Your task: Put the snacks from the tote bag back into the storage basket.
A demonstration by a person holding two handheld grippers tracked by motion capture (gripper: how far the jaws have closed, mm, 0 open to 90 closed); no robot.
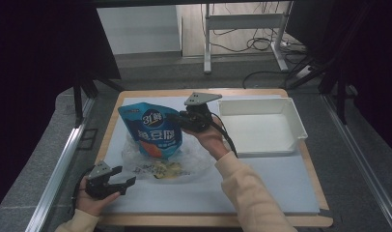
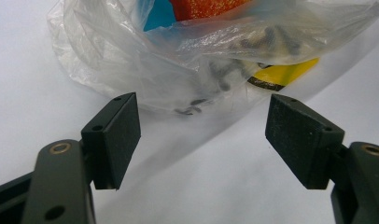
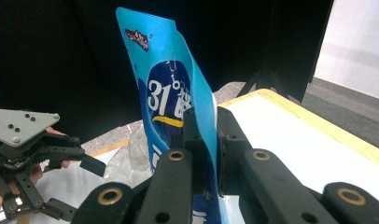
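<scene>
1. The right tongs [image 1: 180, 119] are clamped on the edge of a blue snack pouch [image 1: 153, 129], holding it upright above a clear plastic bag [image 1: 158, 162] on the worktop [image 1: 261, 188].
2. The left tongs [image 1: 125, 177] gape wide, empty, just beside that bag.

Lab or test bay, not a home. My work surface [image 1: 300, 193] is a wood-edged board under a white sheet, boxed in by black curtains [image 1: 39, 58] on both sides. Beyond it, bare grey floor, a metal desk frame [image 1: 242, 24] and loose cables [image 1: 261, 44]. Aluminium rails [image 1: 54, 169] flank the surface.
</scene>
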